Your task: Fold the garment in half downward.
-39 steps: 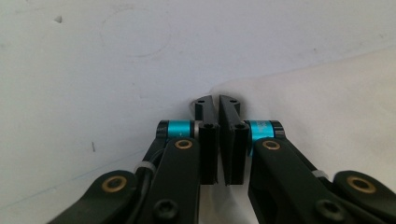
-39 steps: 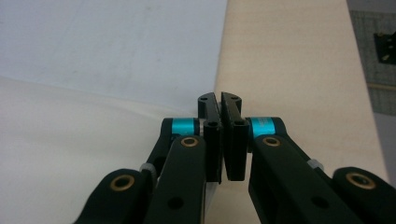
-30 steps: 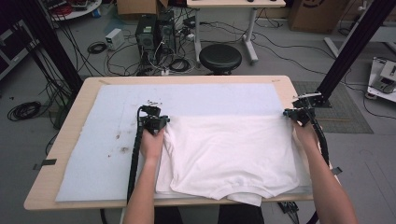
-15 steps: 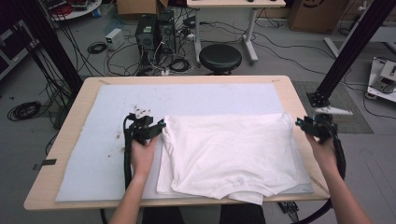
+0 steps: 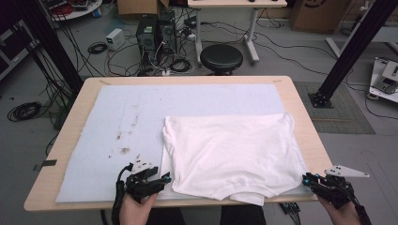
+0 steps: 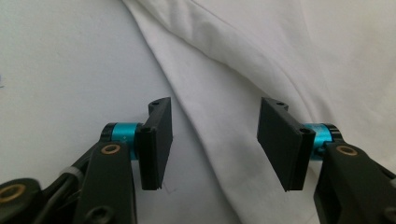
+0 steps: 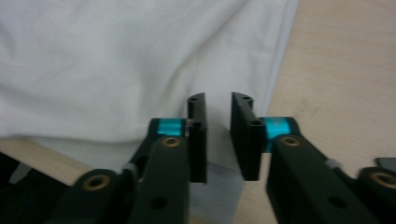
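Observation:
A white T-shirt (image 5: 230,150) lies folded flat on the pale blue mat (image 5: 141,108), right of the table's middle. My left gripper (image 5: 162,178) is at the near edge, just left of the shirt's near left corner. Its jaws have just been opening and stand wide apart (image 6: 212,140) over the shirt's edge (image 6: 261,56), gripping nothing. My right gripper (image 5: 306,178) hovers off the shirt's near right corner. Its jaws have just been closing to a narrow gap (image 7: 218,135), nothing pinched, with the shirt (image 7: 116,60) ahead and to the left.
Dark stains (image 5: 124,150) mark the mat's left part. Bare wooden table (image 5: 307,136) runs along the right side. On the floor behind the table stand a black stool (image 5: 221,56), computer towers (image 5: 155,33) with tangled cables, and black frame posts at both sides.
Both hands have drawn back from the shirt's far corners to the table's near edge. The left jaws have spread wide and the right jaws have narrowed. The shirt lies still.

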Tool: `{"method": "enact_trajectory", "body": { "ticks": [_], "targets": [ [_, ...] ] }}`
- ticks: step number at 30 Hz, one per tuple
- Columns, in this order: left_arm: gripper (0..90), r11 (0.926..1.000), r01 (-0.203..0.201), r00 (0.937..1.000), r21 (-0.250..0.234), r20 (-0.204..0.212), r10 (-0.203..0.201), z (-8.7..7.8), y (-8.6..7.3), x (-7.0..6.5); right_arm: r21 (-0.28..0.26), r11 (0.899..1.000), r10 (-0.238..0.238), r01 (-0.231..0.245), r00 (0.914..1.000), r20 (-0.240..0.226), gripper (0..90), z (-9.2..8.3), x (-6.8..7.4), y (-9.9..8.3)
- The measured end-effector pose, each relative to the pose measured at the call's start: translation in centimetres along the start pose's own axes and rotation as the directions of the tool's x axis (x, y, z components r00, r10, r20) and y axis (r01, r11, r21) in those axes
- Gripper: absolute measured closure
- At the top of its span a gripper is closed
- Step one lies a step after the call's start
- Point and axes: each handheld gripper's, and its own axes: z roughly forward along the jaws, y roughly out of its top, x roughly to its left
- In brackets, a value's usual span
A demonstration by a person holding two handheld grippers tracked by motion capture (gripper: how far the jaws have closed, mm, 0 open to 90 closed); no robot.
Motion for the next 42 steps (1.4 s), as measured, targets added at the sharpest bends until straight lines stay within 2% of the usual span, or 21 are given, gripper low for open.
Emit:
{"method": "enact_trajectory", "body": {
  "ticks": [1,2,4,5,6,11,18,21,22,23,24,26,28,29,30,31,32,34,35,41,42],
  "targets": [
    [52.9,1.0000,-0.006,0.9999,0.004,0.008,0.006,-0.1,0.0,-0.1,0.006,1.000,0.000,0.000,1.0000,0.004,89.5,-0.1,0.0,0.0],
    [66.2,0.9996,-0.025,0.9995,0.011,0.018,0.025,-0.1,-0.1,-0.1,0.003,1.000,-0.015,0.014,0.9998,0.012,90.0,-0.2,0.1,-0.1],
    [78.4,0.9983,-0.056,0.9984,0.013,0.001,0.056,-0.3,-0.3,0.0,0.002,1.000,-0.018,0.018,0.9997,0.017,90.0,-0.4,0.2,-0.3],
    [86.3,0.9991,-0.040,0.9990,0.014,0.022,0.039,-0.4,-0.3,0.2,0.001,1.000,-0.013,0.013,0.9998,0.017,90.0,-0.5,0.2,-0.4],
    [87.6,0.9996,-0.025,0.9992,0.014,0.032,0.025,-0.5,-0.4,0.4,0.002,1.000,-0.013,0.013,0.9997,0.021,90.0,-0.6,0.2,-0.5],
    [88.1,0.9992,-0.037,0.9990,0.018,0.024,0.036,-0.9,-0.6,0.3,-0.006,1.000,-0.020,0.020,0.9995,0.024,90.0,-1.5,0.7,-1.2],
    [88.2,0.9991,-0.039,0.9980,0.017,0.049,0.038,-2.1,-1.2,0.2,-0.007,1.000,-0.016,0.016,0.9991,0.039,90.0,-3.1,0.6,-2.7],
    [87.9,0.9985,-0.055,0.9979,0.000,0.036,0.054,-1.9,-1.0,-0.1,-0.051,0.999,-0.005,0.006,0.9993,0.036,90.0,-4.0,0.3,-3.2],
    [84.0,0.9979,-0.065,0.9978,-0.006,0.016,0.065,-1.8,-0.9,-0.1,-0.077,0.997,-0.002,0.005,0.9991,0.043,90.0,-4.3,0.2,-3.1],
    [69.6,0.9984,-0.056,0.9984,-0.003,-0.005,0.056,-1.6,-0.8,-0.1,-0.090,0.996,0.004,0.000,0.9989,0.046,89.9,-4.3,0.0,-2.8],
    [61.2,0.9992,-0.041,0.9992,-0.004,-0.002,0.041,-1.4,-0.7,0.0,-0.101,0.995,0.011,-0.006,0.9988,0.048,83.1,-4.3,-0.1,-2.5],
    [60.0,0.9994,-0.034,0.9994,0.007,0.005,0.034,-1.2,-0.8,0.1,-0.106,0.994,0.004,0.001,0.9990,0.044,70.8,-3.5,-0.2,-1.8],
    [56.5,0.9996,-0.029,0.9996,0.007,0.002,0.029,-1.2,-0.9,-0.1,-0.067,0.998,-0.008,0.011,0.9992,0.039,70.3,-2.2,-0.1,-1.4],
    [56.6,0.9994,-0.033,0.9994,0.011,0.000,0.033,-1.3,-0.9,-0.1,-0.051,0.999,-0.018,0.020,0.9992,0.034,70.4,-1.5,0.1,-1.3],
    [57.2,0.9992,-0.036,0.9993,0.014,-0.004,0.037,-1.3,-1.0,-0.2,-0.025,0.999,-0.030,0.031,0.9991,0.029,76.4,-1.0,0.2,-1.3],
    [60.3,0.9988,-0.046,0.9989,0.015,-0.011,0.047,-1.3,-1.0,-0.2,-0.033,0.999,-0.040,0.040,0.9991,0.013,88.3,-0.8,0.4,-1.3],
    [67.2,0.9981,-0.059,0.9981,0.019,-0.015,0.059,-1.5,-1.1,-0.1,-0.024,0.999,-0.038,0.038,0.9993,0.005,90.0,-0.9,0.5,-1.3],
    [85.7,0.9984,-0.052,0.9986,0.020,0.008,0.052,-1.6,-1.1,0.1,-0.013,0.999,-0.043,0.044,0.9989,0.019,90.0,-1.0,0.7,-1.3],
    [88.1,0.9992,-0.032,0.9987,0.026,0.042,0.031,-1.8,-1.2,0.5,0.007,0.998,-0.058,0.057,0.9980,0.026,90.0,-1.6,1.1,-1.6],
    [89.8,0.9982,-0.046,0.9986,0.038,0.026,0.045,-2.3,-1.5,0.7,0.014,0.999,-0.038,0.038,0.9993,0.002,90.0,-2.5,1.2,-2.4],
    [89.6,0.9991,-0.038,0.9989,0.020,0.028,0.037,-2.4,-1.5,0.7,-0.017,0.999,-0.046,0.046,0.9986,0.026,90.0,-2.9,1.0,-3.0]
  ]
}}
